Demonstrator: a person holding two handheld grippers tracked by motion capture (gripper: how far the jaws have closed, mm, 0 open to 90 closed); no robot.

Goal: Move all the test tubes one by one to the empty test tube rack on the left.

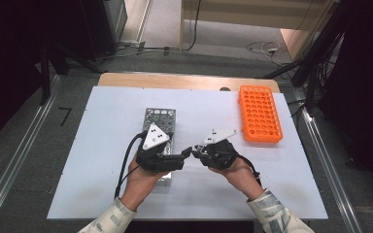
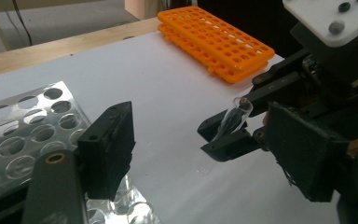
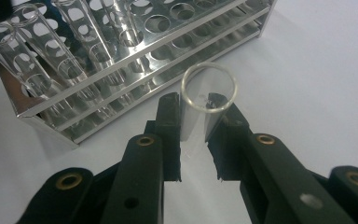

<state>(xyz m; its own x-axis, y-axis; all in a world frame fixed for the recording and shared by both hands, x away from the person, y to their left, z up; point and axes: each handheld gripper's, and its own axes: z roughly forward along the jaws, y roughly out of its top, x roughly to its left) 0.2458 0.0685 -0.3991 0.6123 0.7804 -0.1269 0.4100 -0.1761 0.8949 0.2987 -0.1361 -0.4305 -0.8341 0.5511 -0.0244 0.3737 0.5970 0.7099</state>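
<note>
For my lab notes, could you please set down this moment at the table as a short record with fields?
Surface: white sheet on a wooden table
Right tongs: shut on a clear glass test tube, open mouth towards the camera
Left tongs: open, nothing between the jaws, facing the right tongs
Metal rack: by the left hand, with several glass tubes leaning in its holes
Orange rack: at the sheet's far right, holes look empty

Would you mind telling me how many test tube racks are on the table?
2. The metal rack lies left of centre, partly under the left hand-held gripper; the orange rack lies at the far right of the white mat. None seems hidden.
</note>
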